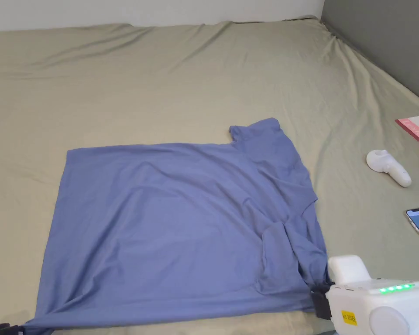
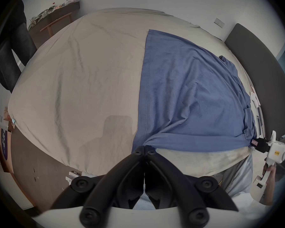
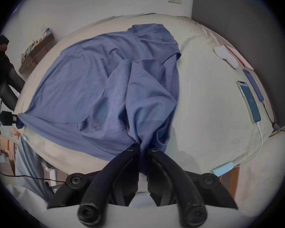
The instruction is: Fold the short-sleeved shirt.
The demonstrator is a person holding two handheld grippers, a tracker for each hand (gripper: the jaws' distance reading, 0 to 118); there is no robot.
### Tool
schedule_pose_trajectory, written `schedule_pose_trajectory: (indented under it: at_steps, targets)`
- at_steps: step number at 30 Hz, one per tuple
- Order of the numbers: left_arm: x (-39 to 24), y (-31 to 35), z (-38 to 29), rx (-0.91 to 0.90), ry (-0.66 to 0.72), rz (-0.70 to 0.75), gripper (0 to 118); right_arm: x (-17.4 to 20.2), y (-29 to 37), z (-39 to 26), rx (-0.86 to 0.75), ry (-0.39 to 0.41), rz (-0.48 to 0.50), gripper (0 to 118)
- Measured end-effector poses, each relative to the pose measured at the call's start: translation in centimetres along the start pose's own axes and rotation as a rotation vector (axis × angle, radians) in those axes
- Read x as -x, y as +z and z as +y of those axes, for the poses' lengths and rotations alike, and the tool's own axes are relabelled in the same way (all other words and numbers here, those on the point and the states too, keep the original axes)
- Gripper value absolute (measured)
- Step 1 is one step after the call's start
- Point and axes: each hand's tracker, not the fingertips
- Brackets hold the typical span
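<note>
Pinching the blue shirt [image 1: 178, 218]'s near edge, both jaws closed; left hand-held gripper [image 2: 144, 151] at hem corner, right hand-held gripper [image 3: 142, 149] at sleeve, probably for folding it away across the bed [image 1: 160, 78].

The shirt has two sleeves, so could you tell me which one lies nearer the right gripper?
The folded-in sleeve at the near edge, just beside the right gripper; the other sleeve sticks out flat at the shirt's far edge.
</note>
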Motion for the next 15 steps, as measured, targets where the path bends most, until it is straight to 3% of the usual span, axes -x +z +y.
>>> schedule_pose_trajectory:
  at_steps: [8,15]
  targets:
    - [0.8,0.6,-0.3,-0.005,0.024,-0.004,0,-2.1,4.1,-0.2,-0.051,-0.133,0.095,6]
    - [0.8,1.2,1.0,-0.025,0.006,-0.01,0,-2.1,4.8,0.6,-0.074,-0.137,0.091,6]
